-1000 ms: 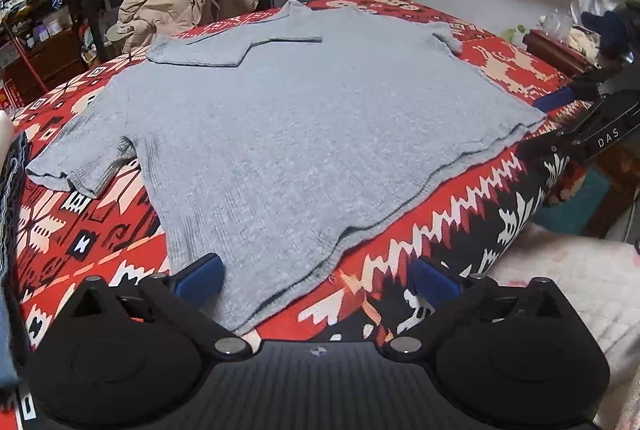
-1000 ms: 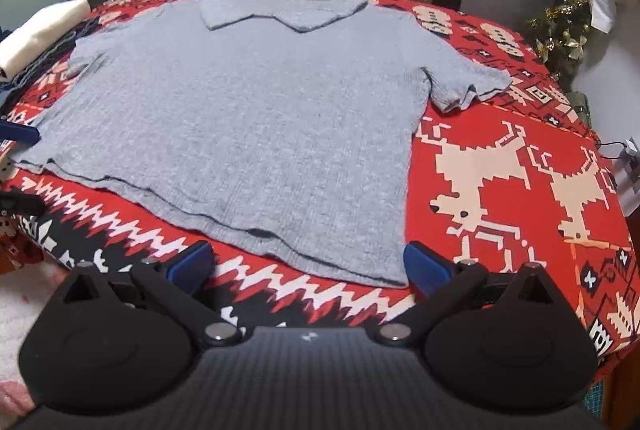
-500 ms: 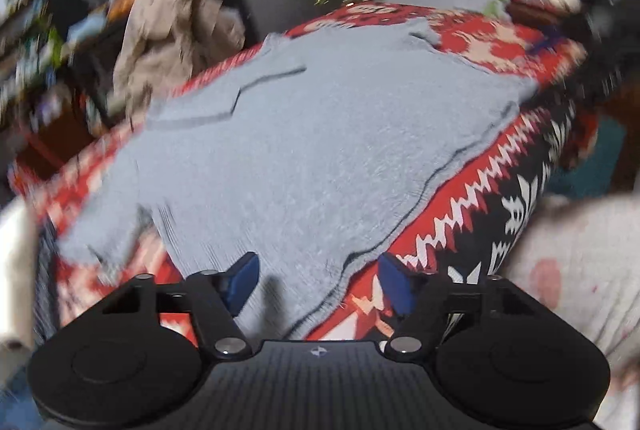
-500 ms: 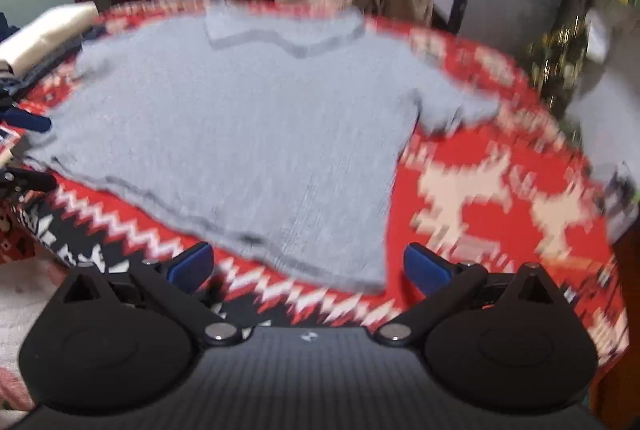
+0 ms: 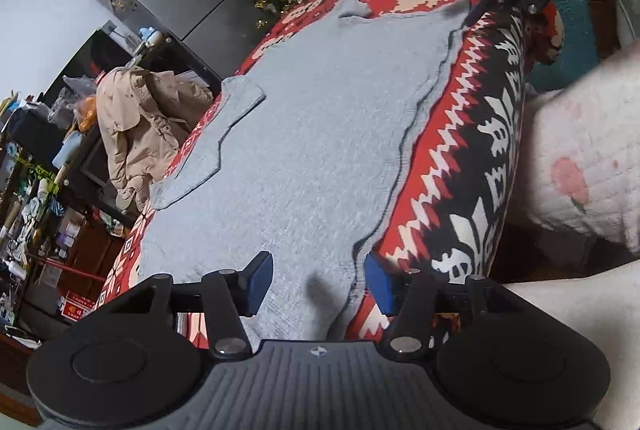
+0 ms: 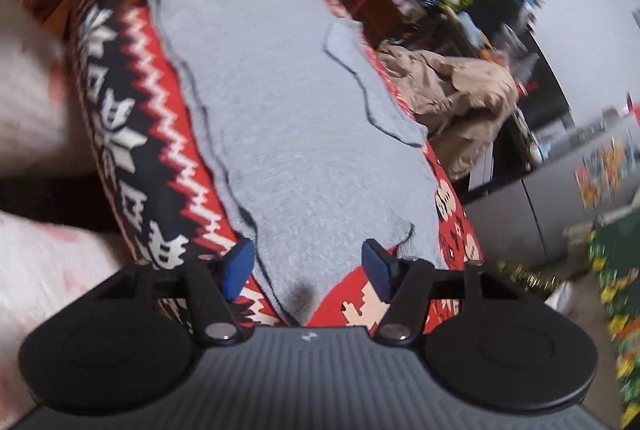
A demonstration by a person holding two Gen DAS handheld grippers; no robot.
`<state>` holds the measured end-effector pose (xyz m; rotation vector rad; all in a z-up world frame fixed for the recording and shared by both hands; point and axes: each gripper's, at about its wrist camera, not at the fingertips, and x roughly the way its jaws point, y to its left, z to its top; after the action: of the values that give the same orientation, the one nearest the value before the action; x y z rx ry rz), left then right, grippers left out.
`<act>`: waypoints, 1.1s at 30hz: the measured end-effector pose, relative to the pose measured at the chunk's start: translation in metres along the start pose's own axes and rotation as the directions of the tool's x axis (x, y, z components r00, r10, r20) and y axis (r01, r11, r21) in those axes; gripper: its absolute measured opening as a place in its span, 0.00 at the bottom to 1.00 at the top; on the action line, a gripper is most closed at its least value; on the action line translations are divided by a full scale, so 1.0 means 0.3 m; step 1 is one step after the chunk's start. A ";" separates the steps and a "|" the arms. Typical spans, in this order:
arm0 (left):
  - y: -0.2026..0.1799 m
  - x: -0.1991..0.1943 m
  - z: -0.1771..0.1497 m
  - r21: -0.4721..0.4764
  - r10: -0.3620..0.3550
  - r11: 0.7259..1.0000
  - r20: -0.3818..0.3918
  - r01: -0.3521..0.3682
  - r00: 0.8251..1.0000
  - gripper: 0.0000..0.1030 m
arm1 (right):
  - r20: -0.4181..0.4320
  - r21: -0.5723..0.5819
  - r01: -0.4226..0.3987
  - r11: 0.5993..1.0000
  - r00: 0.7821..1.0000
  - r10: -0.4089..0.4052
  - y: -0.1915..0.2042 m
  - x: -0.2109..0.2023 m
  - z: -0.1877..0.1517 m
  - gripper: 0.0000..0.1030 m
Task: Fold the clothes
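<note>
In the left wrist view we see the left gripper [image 5: 318,284] half open, jaws just closing; the grey shirt [image 5: 320,134] corner lies between the pads, contact unclear. The blanket [image 5: 472,166] runs to the right.

The right wrist view is blurred. The right gripper [image 6: 308,266] is half open, also closing, around the shirt's [image 6: 288,134] lower corner.

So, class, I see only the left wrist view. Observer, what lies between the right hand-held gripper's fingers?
Observer: A bottom corner of the grey polo shirt lies between the blue pads of the right hand-held gripper. Its jaws have just been closing.
Operator: Is it pinched yet?
Observer: Not yet. The red patterned blanket shows between the cloth and one pad.
</note>
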<state>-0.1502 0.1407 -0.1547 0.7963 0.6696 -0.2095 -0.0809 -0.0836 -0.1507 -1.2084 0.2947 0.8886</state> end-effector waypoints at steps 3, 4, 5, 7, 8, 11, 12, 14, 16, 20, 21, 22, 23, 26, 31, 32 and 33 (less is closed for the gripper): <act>-0.022 -0.006 0.003 0.035 0.005 0.999 0.002 -0.005 1.000 0.50 | -0.001 -0.043 -0.032 0.999 0.999 0.032 0.015 0.011 0.007 0.53; -0.027 -0.007 0.004 0.042 0.007 0.999 0.003 -0.007 1.000 0.50 | -0.001 -0.054 -0.038 0.998 0.999 0.038 0.025 0.016 0.008 0.53; -0.030 -0.008 0.006 0.047 0.008 0.999 0.004 -0.008 1.000 0.50 | -0.001 -0.065 -0.042 0.997 0.999 0.042 0.035 0.022 0.010 0.53; -0.029 -0.006 0.008 0.046 0.010 0.999 0.003 -0.010 1.000 0.50 | 0.000 -0.095 -0.036 0.995 0.999 0.036 0.051 0.028 0.014 0.51; -0.028 -0.004 0.008 0.044 0.014 0.999 0.002 -0.014 1.000 0.50 | -0.003 -0.111 -0.030 0.993 1.000 0.030 0.059 0.031 0.016 0.48; -0.027 0.000 0.009 0.043 0.032 0.999 0.000 -0.032 0.999 0.50 | -0.008 -0.167 -0.005 0.986 1.000 0.003 0.084 0.041 0.015 0.47; -0.025 -0.002 0.010 0.040 0.032 0.999 0.001 -0.032 0.999 0.50 | -0.009 -0.188 0.005 0.982 1.000 -0.007 0.091 0.045 0.013 0.46; -0.025 -0.004 0.011 0.039 0.033 0.999 0.002 -0.033 0.999 0.50 | -0.010 -0.216 0.014 0.976 1.000 -0.017 0.099 0.048 0.009 0.46; -0.027 -0.002 0.011 0.043 0.036 0.998 0.001 -0.036 0.999 0.50 | -0.007 -0.238 0.022 0.971 1.000 -0.024 0.108 0.051 0.008 0.46; -0.036 0.003 0.010 0.069 0.041 0.997 -0.005 -0.040 0.999 0.50 | 0.005 -0.272 0.031 0.962 1.000 -0.031 0.125 0.062 0.016 0.46; -0.039 0.002 0.010 0.080 0.043 0.996 -0.005 -0.043 0.999 0.50 | 0.008 -0.285 0.033 0.958 0.999 -0.032 0.129 0.066 0.017 0.46; -0.039 0.000 0.010 0.087 0.045 0.995 -0.004 -0.044 0.999 0.50 | 0.009 -0.300 0.036 0.953 0.999 -0.035 0.135 0.064 0.015 0.46; -0.039 -0.001 0.009 0.090 0.045 0.995 -0.004 -0.045 0.999 0.50 | 0.009 -0.312 0.037 0.949 0.999 -0.036 0.137 0.066 0.013 0.46; -0.035 0.001 0.009 0.087 0.044 0.995 -0.009 -0.043 0.999 0.50 | 0.001 -0.313 0.028 0.949 1.000 -0.029 0.134 0.076 0.007 0.43; -0.041 0.007 0.014 0.112 0.046 0.993 -0.010 -0.045 0.999 0.43 | -0.015 -0.257 -0.008 0.966 1.000 0.004 0.119 0.091 0.014 0.16; -0.046 0.008 0.016 0.124 0.046 0.991 -0.011 -0.044 0.999 0.42 | -0.019 -0.242 -0.015 0.970 1.000 0.011 0.114 0.093 0.016 0.16; -0.051 0.008 0.017 0.139 0.046 0.989 -0.011 -0.044 0.999 0.42 | -0.022 -0.236 -0.017 0.972 1.000 0.013 0.109 0.096 0.018 0.16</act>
<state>-0.1522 0.1266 -0.1629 0.9464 0.6547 -0.2108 -0.0877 -0.0637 -0.1893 -1.4372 0.2184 0.9442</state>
